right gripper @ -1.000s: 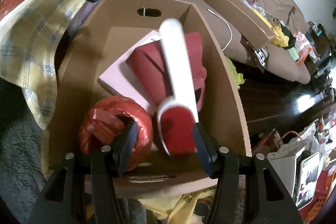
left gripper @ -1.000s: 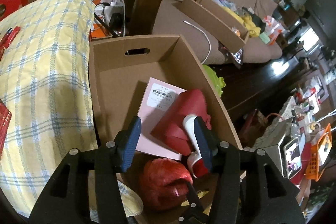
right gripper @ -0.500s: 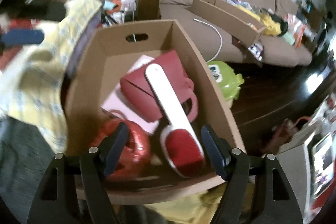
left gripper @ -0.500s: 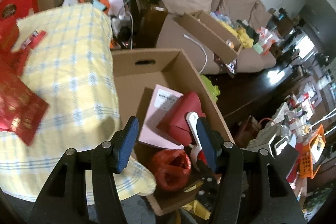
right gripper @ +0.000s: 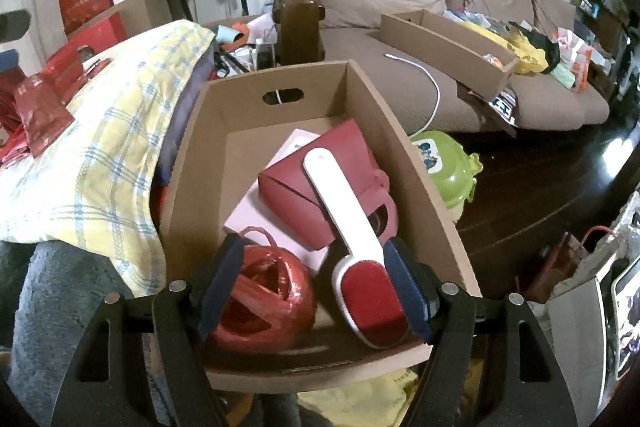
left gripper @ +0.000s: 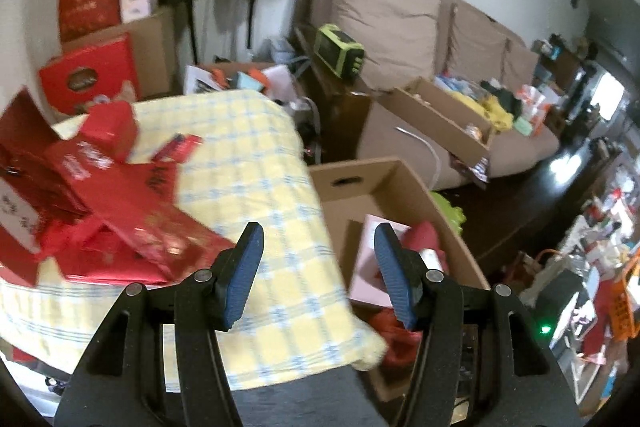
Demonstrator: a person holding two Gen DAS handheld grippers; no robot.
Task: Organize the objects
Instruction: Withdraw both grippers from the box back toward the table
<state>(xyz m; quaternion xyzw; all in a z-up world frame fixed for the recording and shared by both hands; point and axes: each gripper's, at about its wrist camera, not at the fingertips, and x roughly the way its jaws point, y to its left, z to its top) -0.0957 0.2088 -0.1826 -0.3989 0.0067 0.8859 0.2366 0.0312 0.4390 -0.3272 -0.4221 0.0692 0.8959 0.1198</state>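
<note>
where it lies in the cardboard box [right gripper: 404,163], the lint brush [right gripper: 352,231] points its handle up-left.

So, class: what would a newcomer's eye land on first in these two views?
Probably the open cardboard box in the middle, holding a white-handled red brush, a red ribbon ball and a dark red pouch on a pink box. To its left, red packets are strewn over a yellow checked cloth.

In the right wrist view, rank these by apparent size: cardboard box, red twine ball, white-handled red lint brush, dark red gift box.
1. Brown cardboard box.
2. Dark red gift box and white-handled red lint brush: similar, unsure.
3. Red twine ball, though nearest the camera.
</note>
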